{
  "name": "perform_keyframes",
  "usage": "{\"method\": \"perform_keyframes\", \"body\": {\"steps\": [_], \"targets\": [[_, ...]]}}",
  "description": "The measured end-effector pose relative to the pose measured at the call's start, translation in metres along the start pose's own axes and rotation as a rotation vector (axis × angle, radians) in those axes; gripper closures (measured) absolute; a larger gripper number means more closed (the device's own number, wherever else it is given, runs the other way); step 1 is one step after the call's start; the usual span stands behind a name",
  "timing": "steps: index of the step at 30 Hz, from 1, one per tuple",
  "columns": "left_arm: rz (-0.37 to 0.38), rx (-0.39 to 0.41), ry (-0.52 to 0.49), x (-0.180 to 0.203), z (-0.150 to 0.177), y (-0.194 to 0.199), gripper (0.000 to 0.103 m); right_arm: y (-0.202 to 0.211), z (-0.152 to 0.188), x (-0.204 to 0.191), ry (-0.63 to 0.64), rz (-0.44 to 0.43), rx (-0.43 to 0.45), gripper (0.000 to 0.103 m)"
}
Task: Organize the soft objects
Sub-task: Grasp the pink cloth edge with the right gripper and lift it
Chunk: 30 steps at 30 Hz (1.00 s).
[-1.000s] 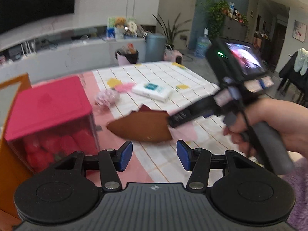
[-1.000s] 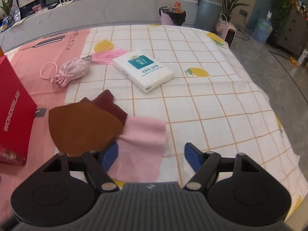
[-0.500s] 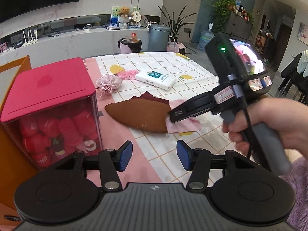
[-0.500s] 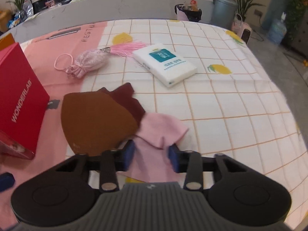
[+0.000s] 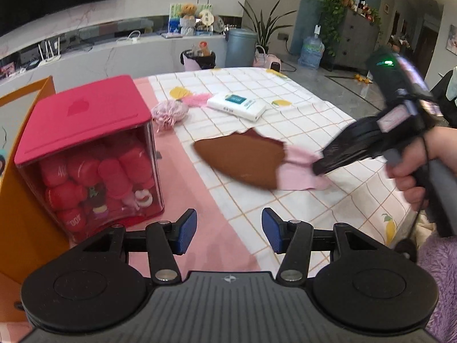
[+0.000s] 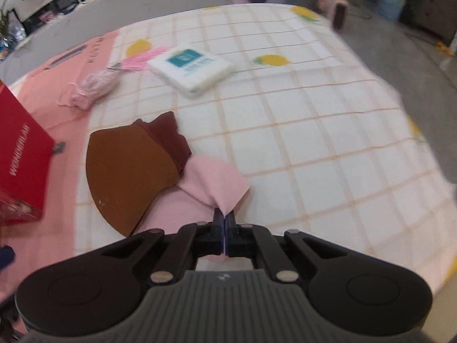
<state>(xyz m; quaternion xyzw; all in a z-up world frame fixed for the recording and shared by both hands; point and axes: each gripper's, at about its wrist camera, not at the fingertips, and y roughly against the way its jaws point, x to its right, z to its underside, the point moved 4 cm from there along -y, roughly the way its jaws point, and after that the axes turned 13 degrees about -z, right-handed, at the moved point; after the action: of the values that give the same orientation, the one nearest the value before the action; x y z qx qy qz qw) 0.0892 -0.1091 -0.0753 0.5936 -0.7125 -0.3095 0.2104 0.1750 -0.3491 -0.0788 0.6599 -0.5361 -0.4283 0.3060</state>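
A pink cloth (image 6: 211, 183) lies on the checked tablecloth, partly under a brown cloth (image 6: 128, 177) and a dark red cloth (image 6: 168, 134). My right gripper (image 6: 224, 217) is shut on the pink cloth's near corner and lifts it into a fold. In the left wrist view the right gripper (image 5: 320, 168) pinches the pink cloth (image 5: 297, 171) beside the brown cloth (image 5: 245, 160). My left gripper (image 5: 229, 230) is open and empty, hovering over the table's near edge.
A red-lidded clear box (image 5: 85, 154) of red items stands at left, against an orange panel (image 5: 20, 200). A pink drawstring pouch (image 5: 170, 113) and a white tissue pack (image 5: 237, 105) lie farther back. The table edge (image 6: 414, 120) drops off at right.
My right gripper closed on the pink cloth's corner and pulled it up and back. The left gripper stayed open and shifted its view only slightly.
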Motion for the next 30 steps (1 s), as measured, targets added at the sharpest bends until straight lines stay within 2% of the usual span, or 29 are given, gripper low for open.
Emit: {"method": "perform_keyframes", "body": {"steps": [2, 3, 4, 5, 6, 9, 12, 13, 15, 16, 17, 18, 19, 22, 25, 27, 30], "targets": [[0.013, -0.005, 0.003, -0.001, 0.001, -0.001, 0.042, 0.008, 0.005, -0.001, 0.036, 0.053, 0.003, 0.099], [0.017, -0.006, -0.001, -0.001, 0.001, 0.000, 0.042, 0.012, 0.005, 0.000, 0.028, 0.058, 0.018, 0.091], [0.021, -0.002, -0.007, 0.000, 0.002, 0.000, 0.042, 0.014, 0.004, 0.000, 0.017, 0.046, 0.032, 0.078], [0.029, 0.005, -0.015, 0.001, 0.003, 0.000, 0.042, 0.015, 0.002, 0.000, 0.007, 0.029, 0.041, 0.050], [0.040, 0.013, -0.023, 0.002, 0.004, 0.001, 0.042, 0.015, -0.001, 0.000, 0.003, 0.022, 0.049, 0.035], [0.078, 0.039, -0.051, 0.008, 0.005, 0.003, 0.042, 0.003, -0.007, -0.004, 0.019, 0.022, 0.017, 0.032], [0.081, 0.060, -0.069, 0.012, 0.006, 0.003, 0.042, -0.019, -0.010, -0.007, 0.026, 0.018, -0.038, 0.031], [0.081, 0.059, -0.074, 0.014, 0.007, 0.003, 0.042, -0.020, -0.012, -0.009, 0.049, 0.018, -0.021, 0.032], [0.080, 0.050, -0.072, 0.015, 0.007, 0.000, 0.042, -0.019, -0.015, -0.013, 0.067, -0.022, -0.002, 0.054], [0.077, 0.045, -0.068, 0.015, 0.007, -0.001, 0.042, -0.018, -0.015, -0.014, 0.080, -0.020, 0.006, 0.061], [0.074, 0.040, -0.066, 0.015, 0.007, -0.003, 0.042, -0.018, -0.015, -0.016, 0.110, -0.017, 0.010, 0.077], [0.069, 0.035, -0.064, 0.015, 0.007, -0.005, 0.042, -0.018, -0.014, -0.020, 0.146, -0.030, 0.008, 0.098], [0.060, 0.031, -0.064, 0.015, 0.007, -0.007, 0.042, -0.018, -0.014, -0.023, 0.168, -0.039, 0.001, 0.102], [0.024, 0.013, -0.066, 0.017, 0.008, -0.013, 0.042, -0.014, -0.012, -0.025, 0.192, -0.044, -0.024, 0.102], [0.065, 0.040, -0.064, 0.024, 0.007, -0.014, 0.039, -0.002, -0.007, -0.026, 0.237, -0.050, -0.025, 0.102], [0.122, 0.077, -0.068, 0.030, 0.005, -0.013, 0.029, 0.004, -0.002, -0.022, 0.272, 0.000, -0.026, 0.102], [0.135, 0.102, -0.095, 0.041, 0.000, -0.020, 0.027, 0.008, 0.002, -0.012, 0.299, 0.077, -0.038, 0.102]]}}
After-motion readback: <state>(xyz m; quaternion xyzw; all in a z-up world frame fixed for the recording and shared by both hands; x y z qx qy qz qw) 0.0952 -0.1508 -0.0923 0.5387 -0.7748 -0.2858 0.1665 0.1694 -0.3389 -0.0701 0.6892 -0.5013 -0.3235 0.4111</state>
